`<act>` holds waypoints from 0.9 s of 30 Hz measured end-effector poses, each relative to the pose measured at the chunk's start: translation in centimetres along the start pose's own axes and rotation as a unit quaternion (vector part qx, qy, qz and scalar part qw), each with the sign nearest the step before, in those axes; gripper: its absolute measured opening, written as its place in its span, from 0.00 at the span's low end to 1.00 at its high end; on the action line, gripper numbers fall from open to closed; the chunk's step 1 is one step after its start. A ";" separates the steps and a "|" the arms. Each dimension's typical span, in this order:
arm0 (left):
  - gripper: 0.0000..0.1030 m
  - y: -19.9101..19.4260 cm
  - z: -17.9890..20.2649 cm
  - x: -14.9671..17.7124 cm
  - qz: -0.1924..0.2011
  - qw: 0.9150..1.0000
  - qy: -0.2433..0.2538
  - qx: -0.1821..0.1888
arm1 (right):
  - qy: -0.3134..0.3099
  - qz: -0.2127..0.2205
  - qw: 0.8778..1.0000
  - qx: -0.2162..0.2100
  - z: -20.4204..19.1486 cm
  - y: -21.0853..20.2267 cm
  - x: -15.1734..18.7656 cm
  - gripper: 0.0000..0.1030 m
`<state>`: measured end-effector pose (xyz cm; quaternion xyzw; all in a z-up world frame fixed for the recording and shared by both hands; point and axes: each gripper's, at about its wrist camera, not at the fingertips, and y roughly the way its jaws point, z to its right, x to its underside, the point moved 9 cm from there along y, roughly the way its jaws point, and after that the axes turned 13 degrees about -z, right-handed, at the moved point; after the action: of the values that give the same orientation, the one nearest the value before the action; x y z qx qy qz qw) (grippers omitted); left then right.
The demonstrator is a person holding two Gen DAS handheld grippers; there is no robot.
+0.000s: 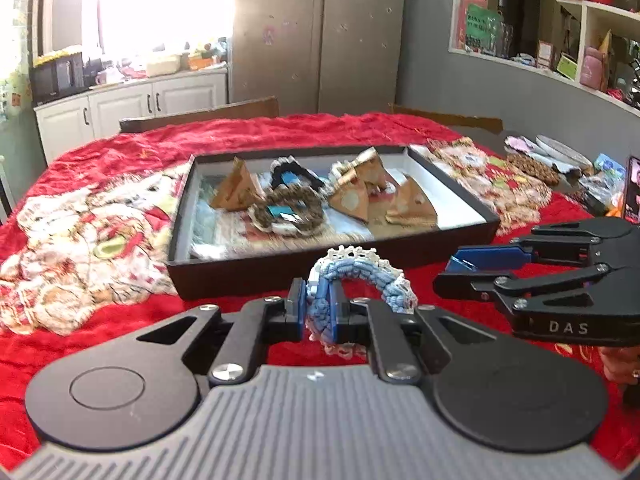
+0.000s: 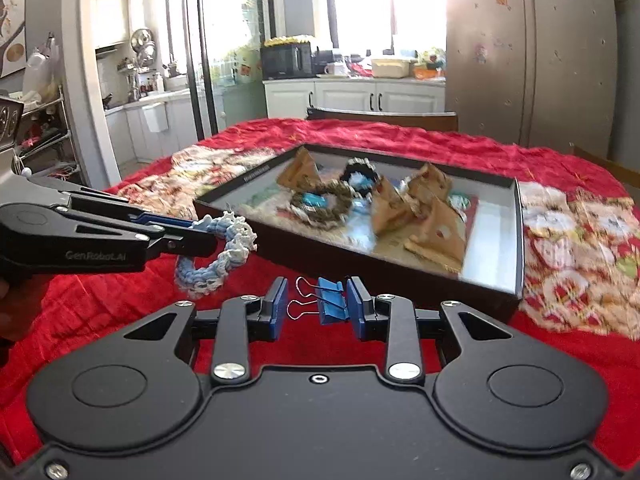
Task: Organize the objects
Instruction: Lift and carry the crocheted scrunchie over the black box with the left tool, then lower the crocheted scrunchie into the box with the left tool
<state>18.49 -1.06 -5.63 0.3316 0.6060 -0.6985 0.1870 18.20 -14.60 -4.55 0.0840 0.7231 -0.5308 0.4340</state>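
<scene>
My left gripper is shut on a blue and white crocheted ring, which arches up and to the right above the red cloth. In the right wrist view that left gripper comes in from the left with the crocheted ring hanging from its tips. My right gripper is shut on a blue binder clip: the clip's body lies against the right pad and its wire handles reach the left pad. A shallow black box lies just beyond both grippers. It holds brown triangular packets and other crocheted rings.
A red cloth covers the table, with patterned cloths to the left and to the right of the box. Small clutter and a phone sit at the table's right edge. Chair backs stand at the far side.
</scene>
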 end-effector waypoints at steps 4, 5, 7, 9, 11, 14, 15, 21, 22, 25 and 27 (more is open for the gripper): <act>0.13 -0.9 -1.2 -1.3 0.015 1.000 -0.005 -0.011 | -0.006 0.016 1.000 -0.001 -0.6 -0.3 -1.6 0.30; 0.13 -1.0 -1.5 -1.6 0.017 1.000 -0.006 -0.015 | -0.007 0.019 1.000 0.000 -0.7 -0.3 -2.0 0.30; 0.13 -1.0 -2.1 -2.3 0.020 0.999 -0.009 -0.024 | -0.008 0.026 1.000 0.002 -0.8 -0.3 -2.9 0.30; 0.13 -0.9 -2.8 -3.0 0.021 0.999 -0.017 -0.026 | -0.006 0.032 0.999 0.001 -0.8 -0.2 -3.9 0.30; 0.13 -0.7 -3.6 -3.7 0.022 0.999 -0.025 -0.032 | -0.002 0.036 0.999 0.002 -0.7 0.1 -4.9 0.30; 0.13 -0.1 -4.7 -4.8 0.025 0.998 -0.035 -0.046 | 0.008 0.042 0.999 0.010 -0.1 0.8 -6.4 0.30; 0.13 0.2 -5.1 -5.2 0.025 0.998 -0.038 -0.050 | 0.013 0.043 0.999 0.011 0.1 1.1 -6.9 0.30; 0.13 2.2 -6.4 -6.7 0.019 0.996 -0.056 -0.066 | 0.026 0.044 0.998 0.030 1.3 3.1 -8.6 0.30; 0.13 2.6 -6.5 -6.8 0.017 0.996 -0.059 -0.067 | 0.028 0.045 0.998 0.033 1.4 3.4 -8.7 0.30; 0.13 3.8 -6.6 -6.8 0.010 0.995 -0.065 -0.069 | 0.032 0.040 0.998 0.038 1.9 4.7 -9.0 0.30; 0.13 4.5 -6.6 -6.7 0.005 0.995 -0.065 -0.072 | 0.032 0.034 0.998 0.039 2.1 5.7 -8.8 0.30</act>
<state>27.76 3.56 -4.54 0.2744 0.6395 -0.6721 0.2531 28.01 -10.94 -2.29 0.1425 0.7120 -0.5404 0.4251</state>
